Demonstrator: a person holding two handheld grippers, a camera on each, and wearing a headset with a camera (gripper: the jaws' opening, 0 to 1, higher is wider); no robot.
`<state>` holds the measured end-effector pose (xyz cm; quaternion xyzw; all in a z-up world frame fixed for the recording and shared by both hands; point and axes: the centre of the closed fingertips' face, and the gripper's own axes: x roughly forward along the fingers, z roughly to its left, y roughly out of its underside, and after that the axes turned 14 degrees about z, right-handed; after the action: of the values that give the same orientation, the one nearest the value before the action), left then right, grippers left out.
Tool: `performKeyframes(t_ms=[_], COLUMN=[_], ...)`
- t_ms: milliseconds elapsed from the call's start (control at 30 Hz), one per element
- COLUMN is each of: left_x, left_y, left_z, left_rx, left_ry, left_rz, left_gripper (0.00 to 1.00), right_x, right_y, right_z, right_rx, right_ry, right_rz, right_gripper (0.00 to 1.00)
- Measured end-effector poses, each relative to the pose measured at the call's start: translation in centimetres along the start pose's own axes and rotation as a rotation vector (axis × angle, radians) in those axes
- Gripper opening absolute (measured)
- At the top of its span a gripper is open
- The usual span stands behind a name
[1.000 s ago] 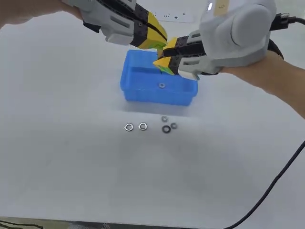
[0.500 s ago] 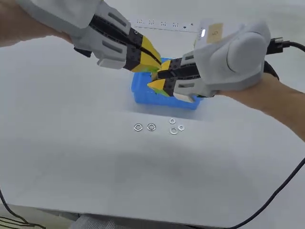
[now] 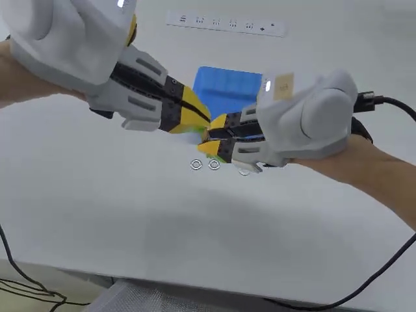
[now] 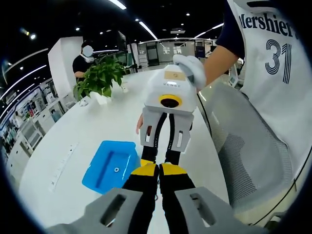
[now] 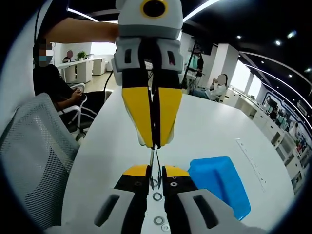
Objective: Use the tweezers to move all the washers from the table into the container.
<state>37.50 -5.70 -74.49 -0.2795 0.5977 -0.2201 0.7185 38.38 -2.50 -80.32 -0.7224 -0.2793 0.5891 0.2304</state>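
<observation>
Head view: my left claw (image 3: 199, 122) and right claw (image 3: 210, 138) meet tip to tip above the table (image 3: 130, 214); washers (image 3: 214, 164) lie at 6 o'clock of them, the blue container (image 3: 227, 84) at 12

Left gripper view: one washer (image 4: 116, 169) lies inside the blue container

Right gripper view: my left claw is clenched on the tweezers (image 5: 153, 163), whose prongs reach between my right claw's narrowed jaws; whether those press, I cannot tell

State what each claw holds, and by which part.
Both hold the tweezers: the left claw clamps their rear end, and the right claw squeezes their arms near the tips.
</observation>
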Motion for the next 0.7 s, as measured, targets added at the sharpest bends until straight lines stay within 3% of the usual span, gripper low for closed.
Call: performKeyframes(t_ms=[167, 433, 700], left_x=[0.8, 1.4, 2.0], left_y=[0.8, 1.2, 1.5], left_z=[0.1, 0.6, 0.3], left_rx=[-0.016, -0.022, -0.012], left_ry=[0.005, 0.013, 0.024], left_rz=[-0.005, -0.008, 0.007], left_gripper=[0.05, 0.05, 0.05], right_x=[0.4, 0.8, 1.4], right_y=[0.7, 1.9, 2.4], right_z=[0.2, -0.1, 0.0], right_rx=[0.019, 0.043, 0.065], right_ry=[-0.007, -0.009, -0.015], right_rz=[0.005, 0.020, 0.024], right_gripper=[0.11, 0.12, 0.12])
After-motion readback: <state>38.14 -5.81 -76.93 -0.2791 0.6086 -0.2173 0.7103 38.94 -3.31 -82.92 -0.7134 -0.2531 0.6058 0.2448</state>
